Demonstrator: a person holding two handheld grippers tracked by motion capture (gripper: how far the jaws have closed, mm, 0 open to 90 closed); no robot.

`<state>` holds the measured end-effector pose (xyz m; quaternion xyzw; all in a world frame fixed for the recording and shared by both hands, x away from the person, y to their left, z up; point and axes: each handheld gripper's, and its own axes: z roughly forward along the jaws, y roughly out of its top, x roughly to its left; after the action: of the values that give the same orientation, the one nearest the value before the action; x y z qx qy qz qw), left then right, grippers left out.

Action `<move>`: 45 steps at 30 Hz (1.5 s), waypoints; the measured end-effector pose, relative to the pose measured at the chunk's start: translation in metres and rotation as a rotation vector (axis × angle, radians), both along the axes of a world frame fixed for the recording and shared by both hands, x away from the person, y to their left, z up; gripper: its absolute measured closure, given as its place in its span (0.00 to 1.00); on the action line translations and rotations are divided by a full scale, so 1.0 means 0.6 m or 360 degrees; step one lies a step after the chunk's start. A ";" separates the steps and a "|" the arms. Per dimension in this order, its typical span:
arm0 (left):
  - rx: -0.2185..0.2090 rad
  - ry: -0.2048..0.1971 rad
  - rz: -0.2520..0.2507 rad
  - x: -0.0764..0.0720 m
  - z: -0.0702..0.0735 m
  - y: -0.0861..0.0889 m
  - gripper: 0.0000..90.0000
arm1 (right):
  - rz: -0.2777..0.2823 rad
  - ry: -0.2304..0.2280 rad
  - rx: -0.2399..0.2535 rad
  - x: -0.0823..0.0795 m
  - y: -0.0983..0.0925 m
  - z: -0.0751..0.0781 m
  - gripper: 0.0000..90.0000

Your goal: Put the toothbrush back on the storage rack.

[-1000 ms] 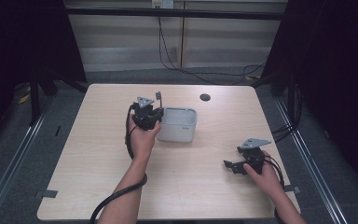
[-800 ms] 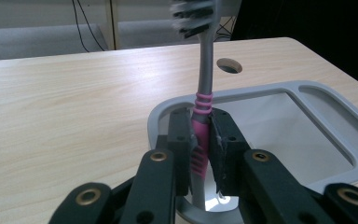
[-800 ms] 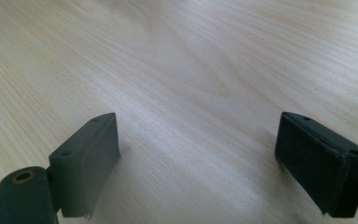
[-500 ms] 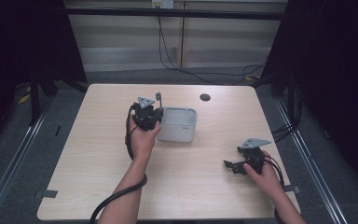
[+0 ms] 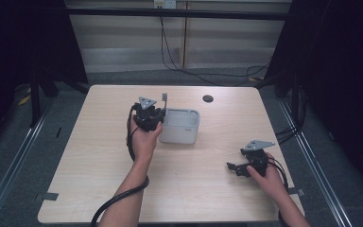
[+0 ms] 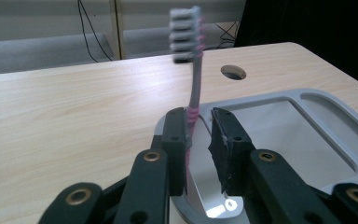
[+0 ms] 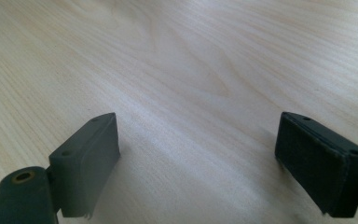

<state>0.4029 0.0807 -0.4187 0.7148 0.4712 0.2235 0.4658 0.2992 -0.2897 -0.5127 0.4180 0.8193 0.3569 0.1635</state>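
Here the left gripper (image 6: 198,140) has just been opening its jaws: a narrow gap, with the upright toothbrush (image 6: 193,70) leaning on one pad and clear of the other, above the grey tray (image 6: 307,135). The right gripper (image 7: 198,163) rests with jaws wide and empty over bare wooden table (image 7: 191,56). Cables (image 5: 179,56) trail across the floor beyond.
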 end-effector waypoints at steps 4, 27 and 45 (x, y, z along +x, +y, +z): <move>0.0006 0.0000 -0.0003 0.000 0.002 0.002 0.84 | 0.0000 0.0000 0.0000 0.000 0.000 0.000 0.14; -0.0045 0.0041 -0.0043 -0.007 0.010 0.026 0.72 | 0.0000 -0.0001 0.0000 0.000 0.000 0.000 0.14; -0.0087 0.0095 -0.0121 -0.014 0.014 0.052 0.58 | 0.0000 -0.0001 0.0000 0.000 0.000 0.000 0.14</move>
<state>0.3943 0.1121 -0.4101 0.7255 0.4634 0.1713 0.4791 0.2992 -0.2897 -0.5127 0.4178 0.8193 0.3569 0.1637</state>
